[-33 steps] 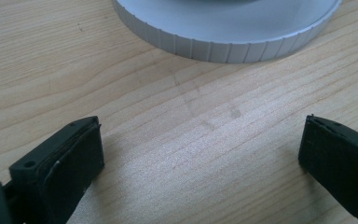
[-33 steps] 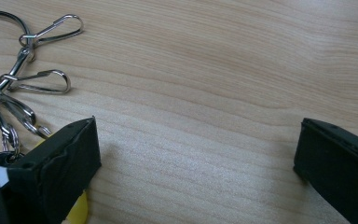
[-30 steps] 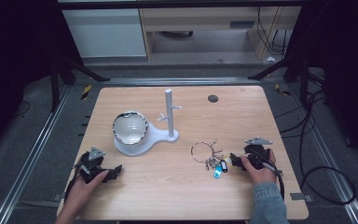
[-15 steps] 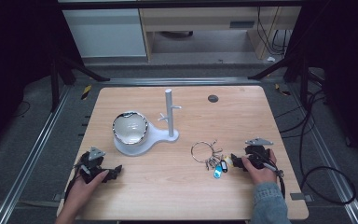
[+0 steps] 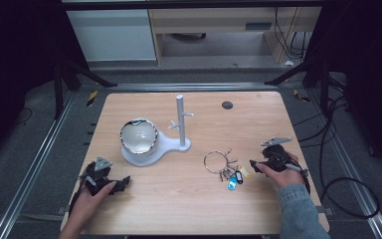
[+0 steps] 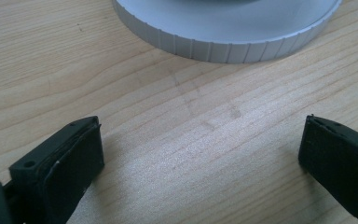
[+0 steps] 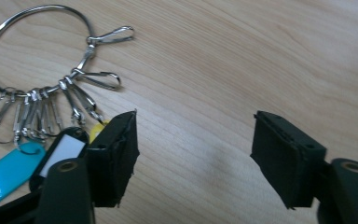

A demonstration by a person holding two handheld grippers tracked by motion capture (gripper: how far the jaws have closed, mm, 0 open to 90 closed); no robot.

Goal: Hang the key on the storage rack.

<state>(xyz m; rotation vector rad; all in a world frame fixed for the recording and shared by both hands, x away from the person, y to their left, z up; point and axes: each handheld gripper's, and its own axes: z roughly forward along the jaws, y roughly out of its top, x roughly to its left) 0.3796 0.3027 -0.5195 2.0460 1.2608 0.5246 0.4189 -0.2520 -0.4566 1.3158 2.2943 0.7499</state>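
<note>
A steel key ring (image 5: 216, 162) lies flat on the wooden table (image 5: 189, 209), with several clips and blue, black and yellow tags (image 5: 235, 179) fanned toward the person. The ring (image 7: 32, 46) and the blue tag (image 7: 7, 175) sit left of my right gripper (image 7: 193, 140). Its jaws have just been closing, and between them is bare wood. In the high view the right gripper (image 5: 255, 164) hovers just right of the tags. My left gripper (image 5: 124, 181) rests at the front left, open, with its jaws (image 6: 200, 149) facing the white stand's ribbed base (image 6: 228, 39).
A white stand (image 5: 171, 144) with an upright pegged post (image 5: 180, 117) stands mid-table, and a shiny bowl (image 5: 139, 135) sits on its round base. A small dark disc (image 5: 227, 105) lies at the back right. Cables trail off the table's right edge.
My right gripper has risen a little and shifted slightly right, away from the tags. The key ring and the left gripper have stayed put.
</note>
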